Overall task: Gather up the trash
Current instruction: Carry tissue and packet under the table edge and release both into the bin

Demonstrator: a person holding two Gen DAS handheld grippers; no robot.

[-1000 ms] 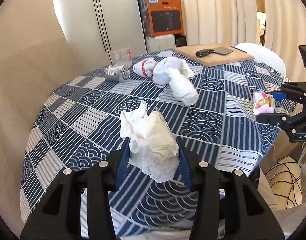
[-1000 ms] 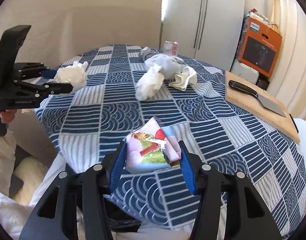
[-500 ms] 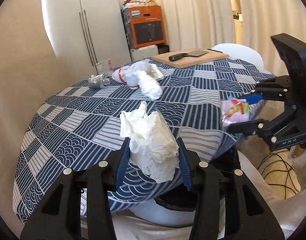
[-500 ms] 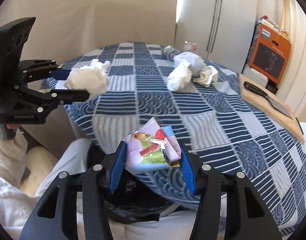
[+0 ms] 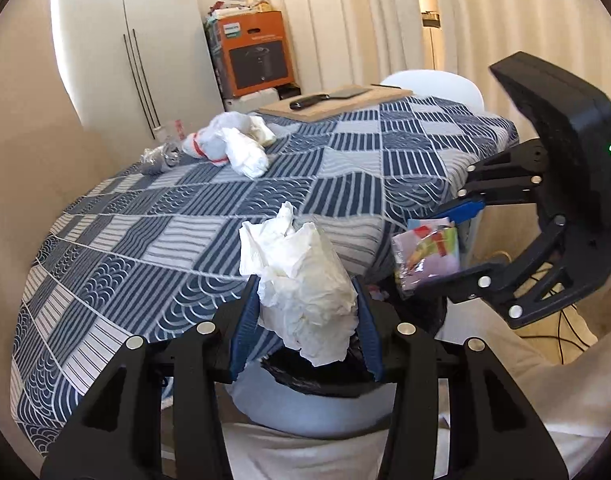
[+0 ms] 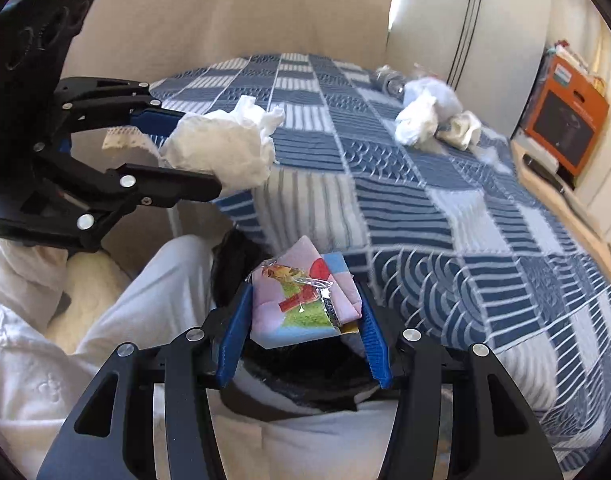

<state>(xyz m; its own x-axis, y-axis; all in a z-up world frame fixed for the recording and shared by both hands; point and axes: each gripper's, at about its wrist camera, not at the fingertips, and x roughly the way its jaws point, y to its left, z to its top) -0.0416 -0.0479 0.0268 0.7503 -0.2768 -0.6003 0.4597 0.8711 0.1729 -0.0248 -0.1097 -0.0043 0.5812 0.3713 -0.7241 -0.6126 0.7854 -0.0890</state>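
My left gripper (image 5: 305,312) is shut on a crumpled white tissue (image 5: 301,280), held past the table's near edge above a bin with a black liner (image 5: 317,376). My right gripper (image 6: 303,320) is shut on a colourful snack wrapper (image 6: 301,300), also held over the black-lined bin (image 6: 305,384). In the left wrist view the right gripper (image 5: 445,252) holds the wrapper (image 5: 427,252) to the right of the tissue. In the right wrist view the left gripper (image 6: 185,156) holds the tissue (image 6: 225,144) at upper left.
The round table with a blue patterned cloth (image 5: 185,216) carries more crumpled tissues (image 5: 237,148), a crushed can (image 5: 157,158) and a cutting board with a knife (image 5: 333,102). An orange box (image 5: 253,52) stands behind. A person's light trousers (image 6: 157,280) are beside the bin.
Both grippers have pulled back off the table and lowered, with tissue and wrapper still gripped. They now hang over the bin beside the table's edge, closer to each other.
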